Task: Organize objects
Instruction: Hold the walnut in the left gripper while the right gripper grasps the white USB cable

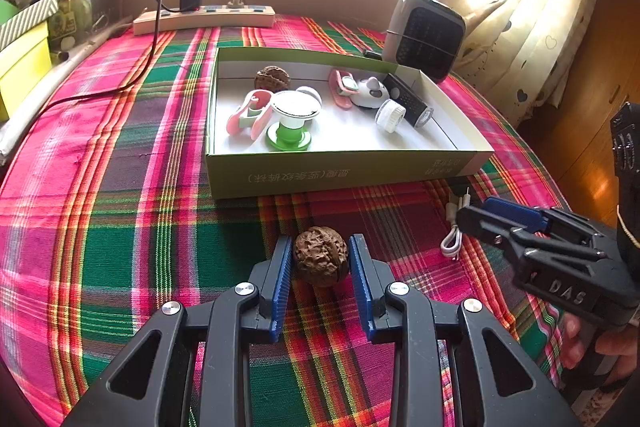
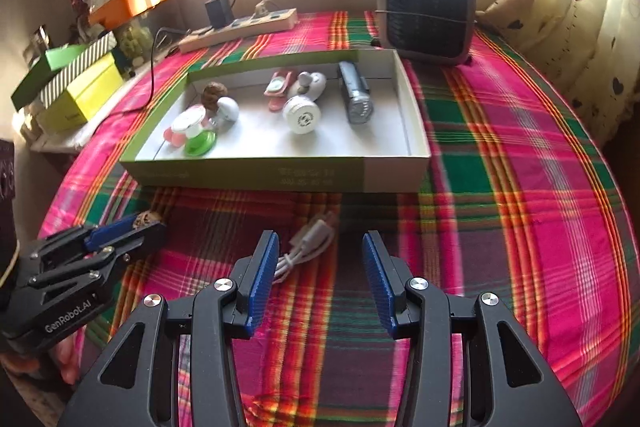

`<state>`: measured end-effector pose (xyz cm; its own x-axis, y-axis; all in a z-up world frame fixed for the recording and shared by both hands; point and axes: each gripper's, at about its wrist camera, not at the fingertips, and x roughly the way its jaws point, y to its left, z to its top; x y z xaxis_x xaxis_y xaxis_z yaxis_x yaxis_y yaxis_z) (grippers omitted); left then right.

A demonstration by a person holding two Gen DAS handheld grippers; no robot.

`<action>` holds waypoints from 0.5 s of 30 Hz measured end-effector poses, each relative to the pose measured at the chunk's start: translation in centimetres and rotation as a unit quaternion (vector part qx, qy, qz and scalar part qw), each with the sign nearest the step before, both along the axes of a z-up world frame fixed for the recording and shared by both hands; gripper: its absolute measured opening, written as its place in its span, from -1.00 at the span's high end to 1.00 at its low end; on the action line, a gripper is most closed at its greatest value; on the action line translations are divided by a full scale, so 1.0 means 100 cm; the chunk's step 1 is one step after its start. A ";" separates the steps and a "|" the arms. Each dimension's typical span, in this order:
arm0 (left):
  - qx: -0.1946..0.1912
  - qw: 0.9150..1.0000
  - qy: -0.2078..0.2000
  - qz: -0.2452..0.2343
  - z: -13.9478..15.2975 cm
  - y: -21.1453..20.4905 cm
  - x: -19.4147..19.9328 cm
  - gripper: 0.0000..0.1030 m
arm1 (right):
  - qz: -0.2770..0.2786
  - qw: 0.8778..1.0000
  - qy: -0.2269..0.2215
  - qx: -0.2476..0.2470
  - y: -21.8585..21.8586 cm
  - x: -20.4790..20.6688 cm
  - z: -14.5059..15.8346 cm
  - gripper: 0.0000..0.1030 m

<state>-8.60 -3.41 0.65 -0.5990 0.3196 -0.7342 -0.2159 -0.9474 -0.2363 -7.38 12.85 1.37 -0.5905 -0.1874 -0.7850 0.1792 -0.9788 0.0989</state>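
A brown walnut [image 1: 321,255] sits between the blue pads of my left gripper [image 1: 321,247], which is shut on it just above the plaid cloth; it peeks out in the right wrist view [image 2: 145,218]. My right gripper [image 2: 320,247] is open and empty, over a coiled white cable [image 2: 306,249], also in the left wrist view [image 1: 453,235]. Ahead lies an open green-and-white box [image 1: 344,169] holding a second walnut [image 1: 272,79], pink clips, a green-based cup, white jars and a dark flashlight [image 2: 355,93].
A small heater [image 2: 427,11] stands behind the box at the right. A power strip [image 1: 204,18] with a black charger lies at the back. Yellow and green boxes [image 2: 76,89] stack at the left. Curtains hang at the right.
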 end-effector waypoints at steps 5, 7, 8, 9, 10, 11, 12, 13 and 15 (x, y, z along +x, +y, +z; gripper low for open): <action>0.000 1.000 0.000 0.000 0.000 0.001 0.000 0.48 | 0.009 1.000 -0.004 -0.004 -0.010 -0.005 -0.006 0.13; -0.001 1.000 0.000 0.000 0.000 0.001 0.000 0.48 | 0.013 1.000 -0.005 -0.006 -0.012 -0.007 -0.007 0.13; -0.001 1.000 0.000 0.000 0.000 0.001 0.000 0.48 | 0.017 1.000 -0.004 -0.008 -0.012 -0.007 -0.008 0.13; -0.001 1.000 0.000 0.000 0.000 0.001 0.000 0.48 | 0.019 1.000 -0.005 -0.008 -0.014 -0.008 -0.009 0.13; -0.001 1.000 0.000 0.000 0.000 0.001 0.000 0.48 | 0.022 1.000 -0.003 -0.009 -0.015 -0.008 -0.009 0.13; -0.001 1.000 0.000 0.000 0.000 0.001 0.000 0.48 | 0.026 1.000 -0.001 -0.010 -0.016 -0.008 -0.009 0.13; -0.001 1.000 0.000 0.000 0.000 0.002 0.000 0.48 | 0.032 0.999 0.000 -0.012 -0.017 -0.008 -0.009 0.13; -0.002 1.000 0.000 0.000 0.000 0.002 0.000 0.48 | 0.038 0.999 0.001 -0.013 -0.019 -0.008 -0.009 0.14; -0.003 1.000 0.001 0.000 0.000 0.002 0.000 0.48 | 0.054 0.998 0.006 -0.014 -0.023 -0.006 -0.009 0.21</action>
